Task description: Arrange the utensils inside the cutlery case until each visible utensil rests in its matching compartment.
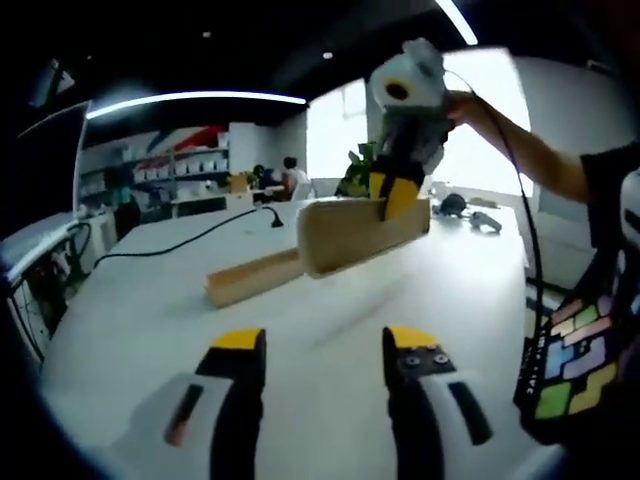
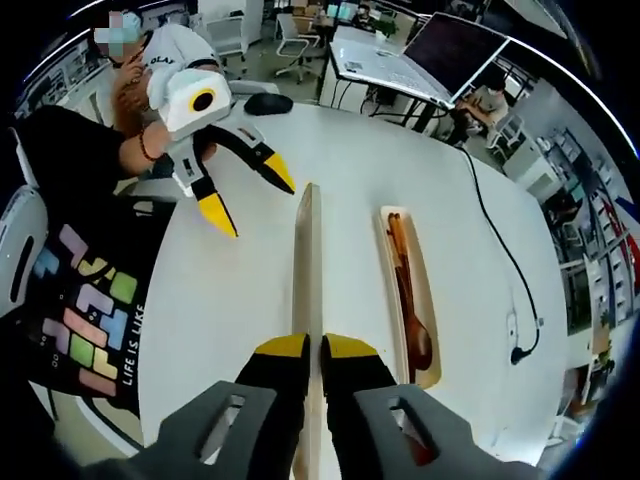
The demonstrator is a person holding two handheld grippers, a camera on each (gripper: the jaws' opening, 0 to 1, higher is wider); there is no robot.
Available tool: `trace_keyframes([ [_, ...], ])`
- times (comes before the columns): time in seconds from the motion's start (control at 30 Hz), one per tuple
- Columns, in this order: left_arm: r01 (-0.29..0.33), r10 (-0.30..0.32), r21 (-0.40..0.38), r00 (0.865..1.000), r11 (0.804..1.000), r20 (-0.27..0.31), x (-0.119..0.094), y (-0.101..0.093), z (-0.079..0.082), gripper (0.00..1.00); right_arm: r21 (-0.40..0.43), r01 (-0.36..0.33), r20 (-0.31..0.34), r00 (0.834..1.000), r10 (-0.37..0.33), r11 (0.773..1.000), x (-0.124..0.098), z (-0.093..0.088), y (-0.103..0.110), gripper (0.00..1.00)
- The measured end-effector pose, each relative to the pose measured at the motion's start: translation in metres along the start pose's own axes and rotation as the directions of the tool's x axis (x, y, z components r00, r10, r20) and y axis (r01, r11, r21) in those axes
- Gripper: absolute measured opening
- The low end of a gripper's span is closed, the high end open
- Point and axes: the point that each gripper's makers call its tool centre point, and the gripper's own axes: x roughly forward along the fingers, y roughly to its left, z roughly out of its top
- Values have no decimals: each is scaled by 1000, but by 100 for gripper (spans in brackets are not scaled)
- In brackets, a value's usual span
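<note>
The right gripper has its jaws clamped on the thin edge of the wooden lid, holding it up off the white counter so that, in the left gripper view, it hangs as a flat board just in front of the case. The left gripper waits low over the counter with its jaws apart and nothing between them; in the right gripper view it hovers out beside the far end of the lid.

The cutlery case lies on the counter just beside the lifted lid, a long narrow wooden tray. Inside it I can see a dark wooden spoon with its bowl at the near end, and its handle or another slim utensil running toward the far end; I cannot tell from here whether there are dividers or how many pieces lie in it.

To my eye the step in hand is getting the lid out of the way. Doing it well means keeping the grip firm on that narrow edge, carrying the lid level and setting it down flat on bare counter well apart from the case, still in plain sight. The free gripper should stay clear of the lid's path, then come in along the length of the tray to sort the utensils.
</note>
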Motion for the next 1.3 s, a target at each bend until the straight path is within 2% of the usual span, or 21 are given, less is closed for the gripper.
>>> trace_keyframes([
  [0.17,-13,13,-17,1000,1000,7,-1,4,1,52,-23,101,2,995,-101,995,-3,2,-17,3],
  [0.27,-17,17,-23,1000,1000,9,-2,6,1,53,-36,170,10,986,-169,985,-6,3,-29,3],
  [0.4,-24,24,-34,1000,999,7,-1,8,1,54,-69,286,6,958,-286,956,-9,1,-47,3],
  [0.53,-28,29,-46,1000,999,12,0,9,2,54,-90,344,28,939,-342,935,-5,4,-55,3],
  [0.63,-28,29,-54,999,998,16,0,11,4,54,-92,403,74,915,-398,910,1,10,-65,3],
  [0.67,-29,30,-56,999,998,16,0,11,4,54,-93,410,78,911,-404,907,1,10,-66,3],
  [0.83,-46,48,-84,999,995,20,-2,19,6,54,-153,498,104,867,-487,854,13,14,-78,3],
  [0.93,-54,56,-99,998,994,24,-3,23,8,54,-196,529,103,848,-519,826,23,14,-81,3],
  [1.0,-59,62,-103,998,993,28,-4,25,9,54,-205,560,117,828,-548,803,28,16,-85,3],
  [1.03,-61,65,-104,998,993,29,-5,26,10,54,-212,584,128,811,-571,783,29,18,-88,3],
  [1.13,-89,95,-132,995,987,39,-7,35,14,51,-237,627,149,778,-610,742,33,20,-95,3],
  [1.17,-92,98,-139,994,986,40,-8,36,15,51,-252,647,157,761,-629,720,36,20,-97,3],
  [1.27,-117,125,-169,991,979,39,-9,45,17,51,-277,667,160,742,-651,691,46,19,-97,3],
  [1.3,-121,130,-171,991,978,38,-8,47,17,51,-283,686,175,724,-668,670,48,20,-98,3],
])
